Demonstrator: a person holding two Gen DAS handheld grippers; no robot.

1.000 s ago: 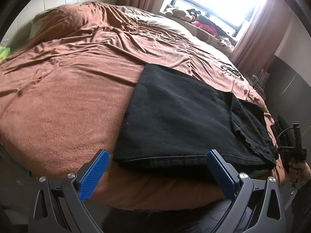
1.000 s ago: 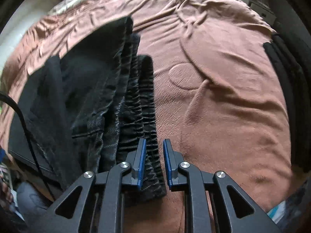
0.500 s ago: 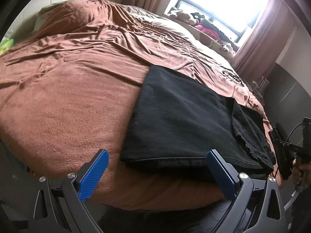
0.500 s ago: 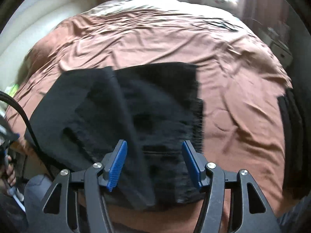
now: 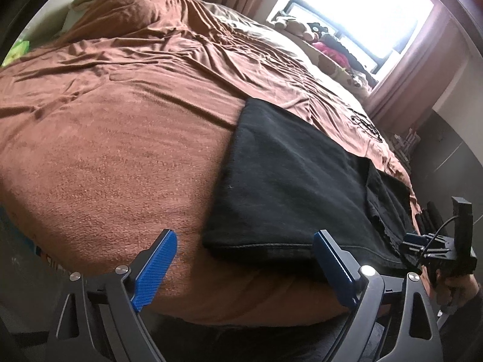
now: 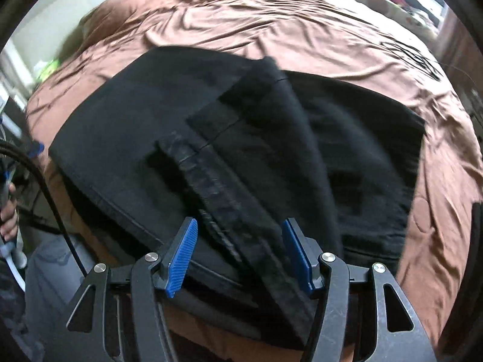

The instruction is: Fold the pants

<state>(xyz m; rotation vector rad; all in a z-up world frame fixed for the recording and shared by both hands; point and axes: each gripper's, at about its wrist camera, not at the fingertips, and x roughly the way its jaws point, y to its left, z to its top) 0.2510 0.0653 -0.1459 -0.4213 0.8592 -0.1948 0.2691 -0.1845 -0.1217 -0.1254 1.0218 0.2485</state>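
Observation:
The black pants (image 5: 286,175) lie folded flat on the brown bedspread (image 5: 120,150) near the bed's front edge. My left gripper (image 5: 244,235) hovers at that edge with its jaws wide and closing; the pants' near left corner shows between the fingers, untouched by the pads. My right gripper (image 6: 240,222) hangs over the pants (image 6: 145,114), its jaws apart above the ribbed waistband strip (image 6: 217,199), gripping nothing. In the left wrist view the right gripper's body (image 5: 437,247) and the hand (image 5: 455,289) holding it show at the right.
A bright window (image 5: 362,9) with soft toys on its sill (image 5: 326,42) and a curtain (image 5: 422,69) lie beyond the bed. A black cable (image 6: 51,187) and a hand (image 6: 7,214) sit at the left of the right wrist view. A dark strip (image 6: 477,229) lies at the bed's right edge.
My right gripper has opened off the ribbed waistband, rolled and swung left across the pants. My left gripper has drifted slightly and its jaws have narrowed a little.

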